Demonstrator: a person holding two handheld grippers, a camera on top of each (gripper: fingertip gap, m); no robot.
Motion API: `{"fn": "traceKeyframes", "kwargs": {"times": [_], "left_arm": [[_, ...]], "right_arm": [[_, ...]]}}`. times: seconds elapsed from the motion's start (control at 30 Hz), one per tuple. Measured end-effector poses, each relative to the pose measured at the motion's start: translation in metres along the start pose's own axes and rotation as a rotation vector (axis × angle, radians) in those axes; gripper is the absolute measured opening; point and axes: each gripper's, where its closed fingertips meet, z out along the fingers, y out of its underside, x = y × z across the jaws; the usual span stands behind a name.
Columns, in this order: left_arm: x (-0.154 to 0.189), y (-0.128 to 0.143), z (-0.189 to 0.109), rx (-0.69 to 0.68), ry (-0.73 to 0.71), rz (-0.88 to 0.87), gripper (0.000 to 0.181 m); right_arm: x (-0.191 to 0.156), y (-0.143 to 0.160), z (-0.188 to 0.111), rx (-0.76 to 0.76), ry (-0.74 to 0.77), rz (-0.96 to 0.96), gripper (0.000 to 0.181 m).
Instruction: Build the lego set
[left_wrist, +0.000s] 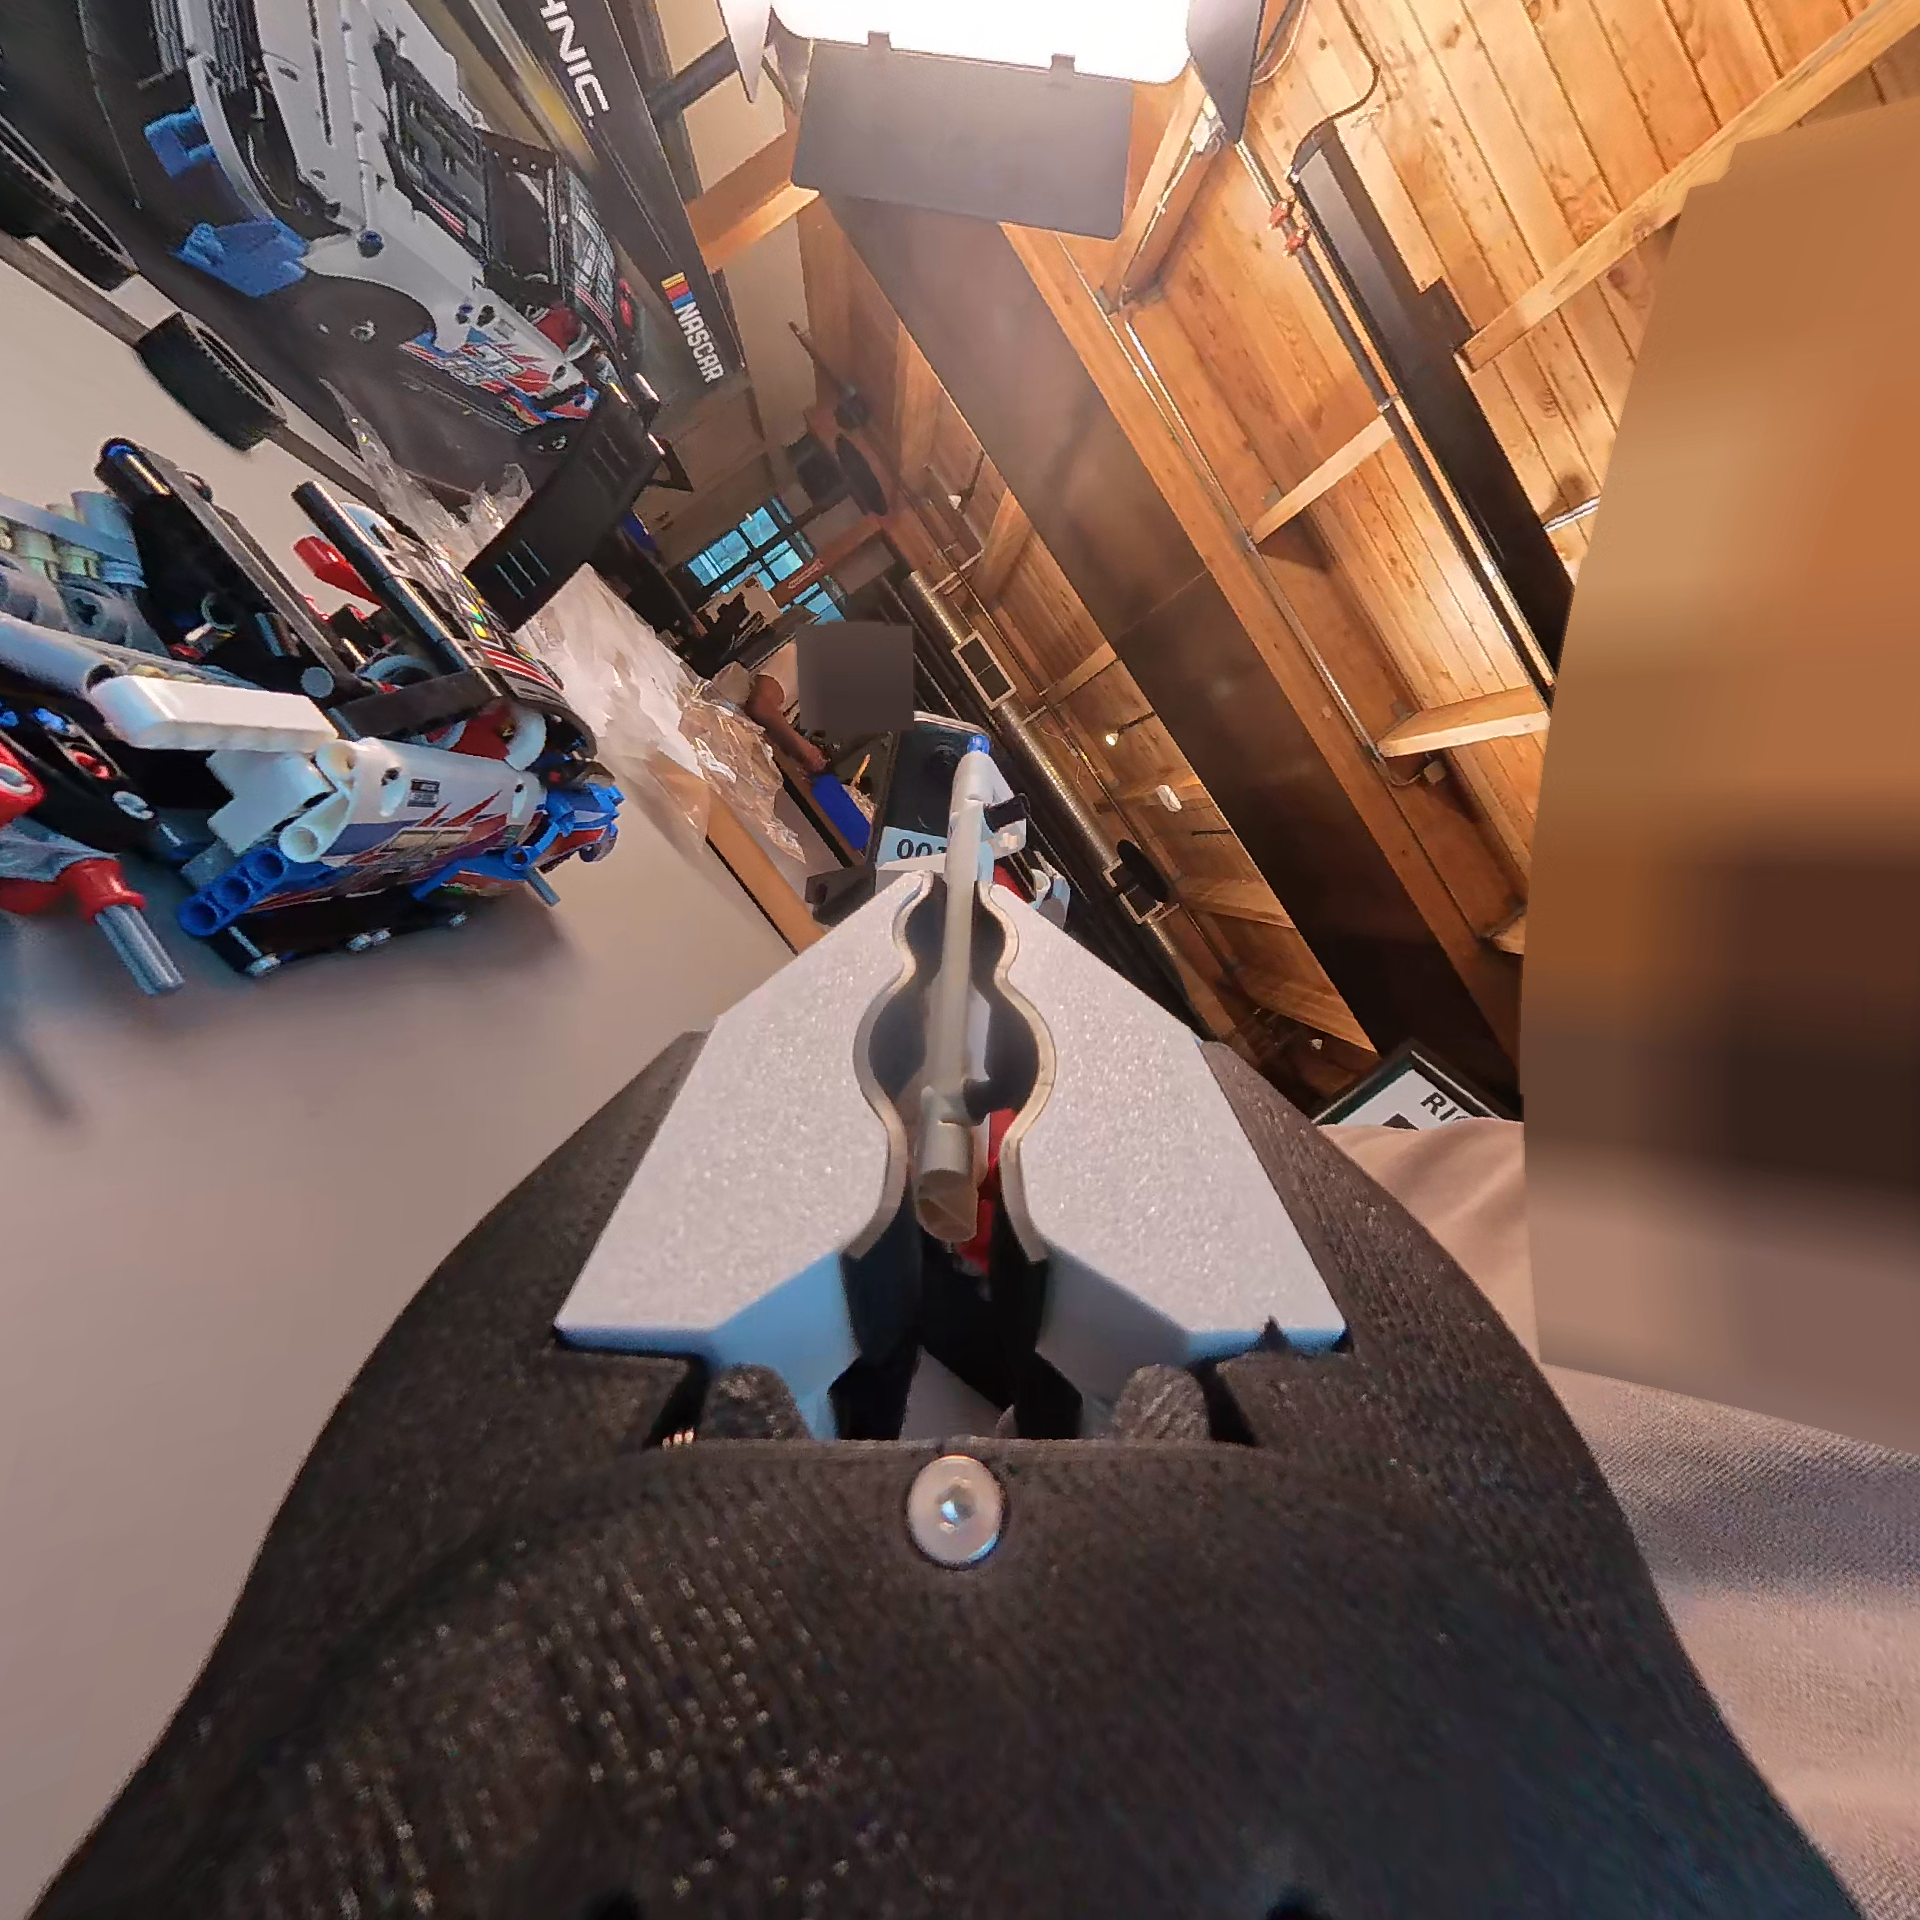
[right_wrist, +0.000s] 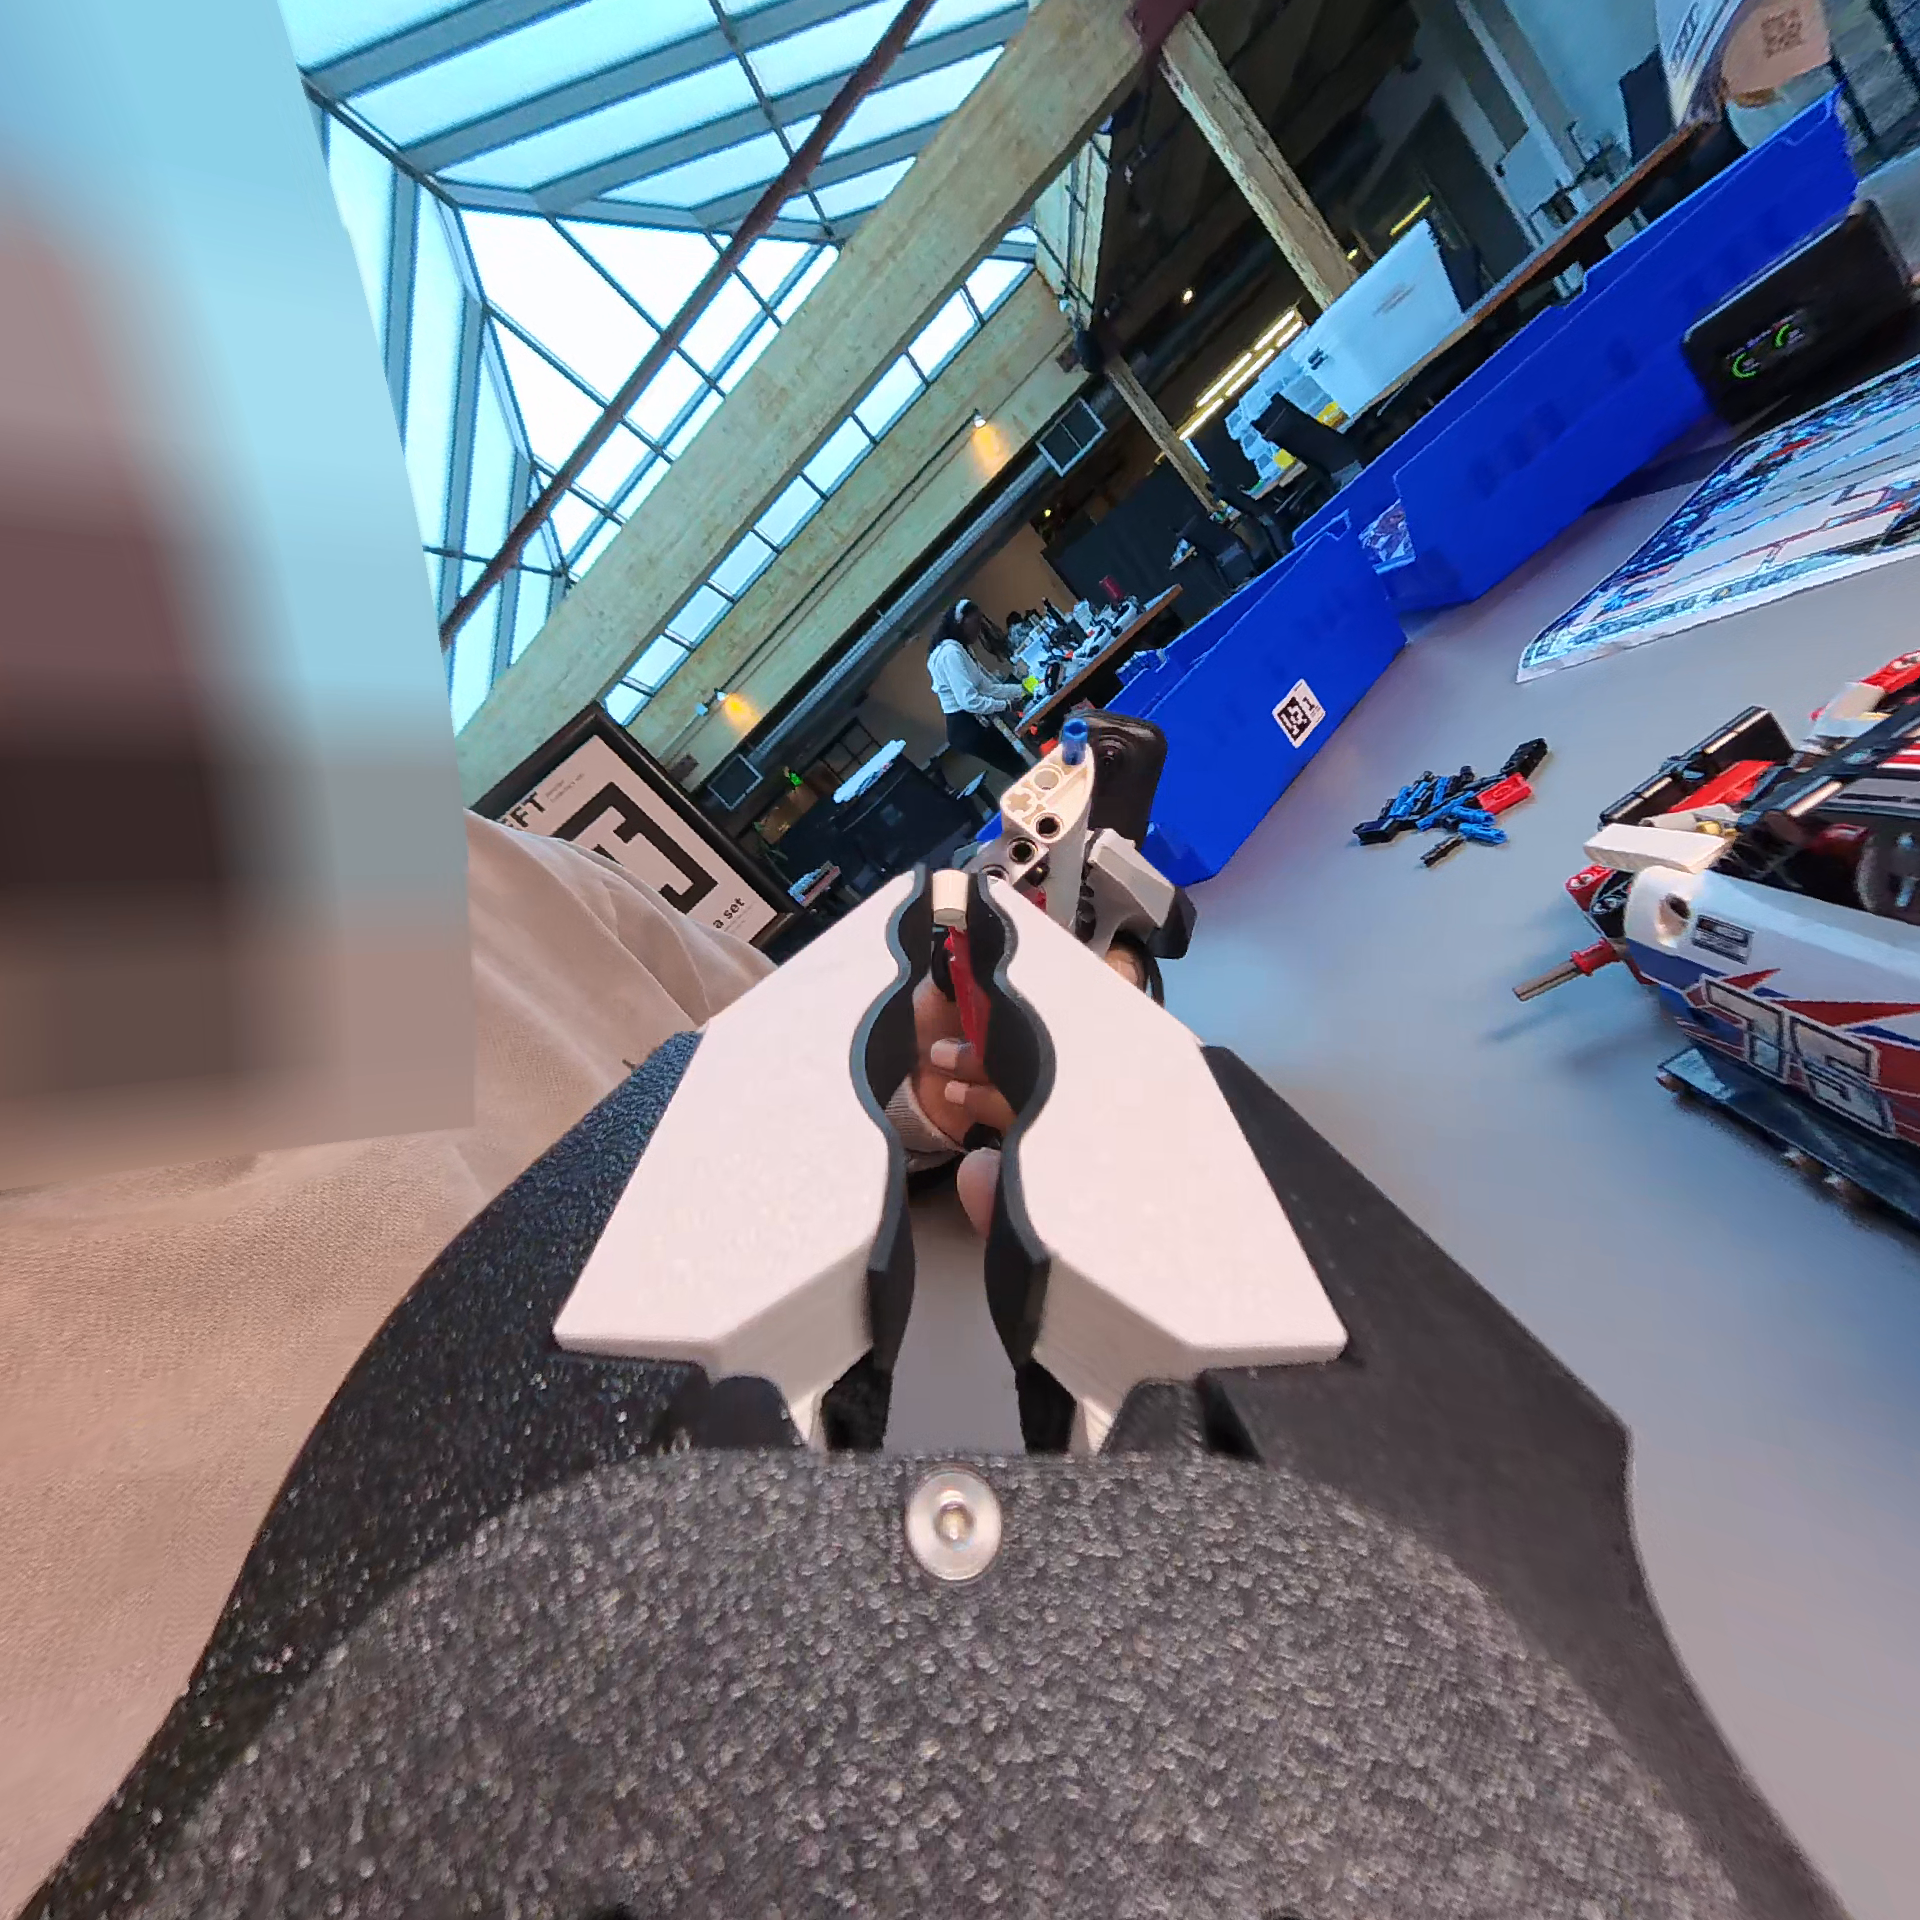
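The left tongs (left_wrist: 954, 935) are clamped narrow on a thin white lego beam (left_wrist: 961, 925), which pokes out past the tips with a blue pin at its far end. The right tongs (right_wrist: 954, 914) pinch a small white and red piece (right_wrist: 952, 902) right at their tips. Both are lifted above the grey table (right_wrist: 1455, 1195) and face each other. The half-built lego car (left_wrist: 343, 748) sits on the table, with loose blue and black pins (right_wrist: 1449, 802) lying well apart from it, near blue bins (right_wrist: 1278, 665).
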Motion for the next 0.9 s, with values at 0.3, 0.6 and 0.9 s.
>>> {"fn": "traceKeyframes", "kwargs": {"times": [0.3,0.6,0.9], "left_arm": [[0.006,-0.001,0.0,0.004,-0.008,0.06,0.001],[0.011,-0.006,0.001,0.003,0.004,0.091,0.001],[0.014,-0.011,0.0,0.067,0.058,0.04,0.002]], "right_arm": [[-0.005,-0.001,0.002,0.01,-0.018,-0.026,0.004],[-0.015,0.0,0.009,0.015,-0.031,-0.067,0.003],[0.0,-0.008,0.004,0.097,0.008,0.005,0.004]]}}
